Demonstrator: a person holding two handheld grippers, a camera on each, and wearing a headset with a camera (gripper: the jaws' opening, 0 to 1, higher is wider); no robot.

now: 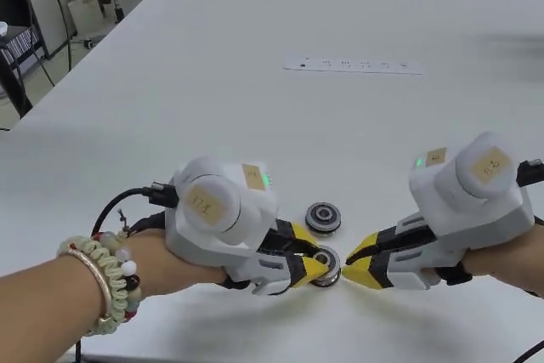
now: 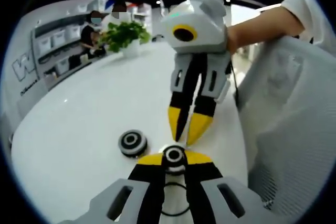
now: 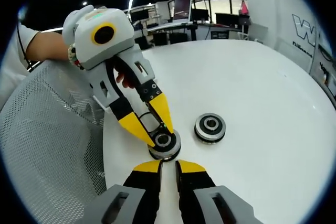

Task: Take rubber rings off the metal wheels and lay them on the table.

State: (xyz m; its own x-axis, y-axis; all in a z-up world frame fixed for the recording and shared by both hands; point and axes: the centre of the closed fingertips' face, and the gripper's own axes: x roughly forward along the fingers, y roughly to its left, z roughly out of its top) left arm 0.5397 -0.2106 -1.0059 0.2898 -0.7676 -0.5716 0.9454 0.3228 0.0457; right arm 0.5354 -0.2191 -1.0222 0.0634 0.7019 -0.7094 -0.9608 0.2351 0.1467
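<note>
- Left gripper view: the left gripper has its jaws clamped on a wheel. A plant stands far beyond the wheel, near shelves.
- Right gripper view: the right gripper has its jaws nearly together with nothing between them, and its tips stop just short of the wheel. A mesh chair back is left of the wheel, and monitors are far behind it.
- Head view: a power strip lies well beyond the wheel.
- A second wheel lies near the wheel, apart from it and from both grippers.
- Both wheels sit on the white table, each a dark band round a metal hub.
</note>
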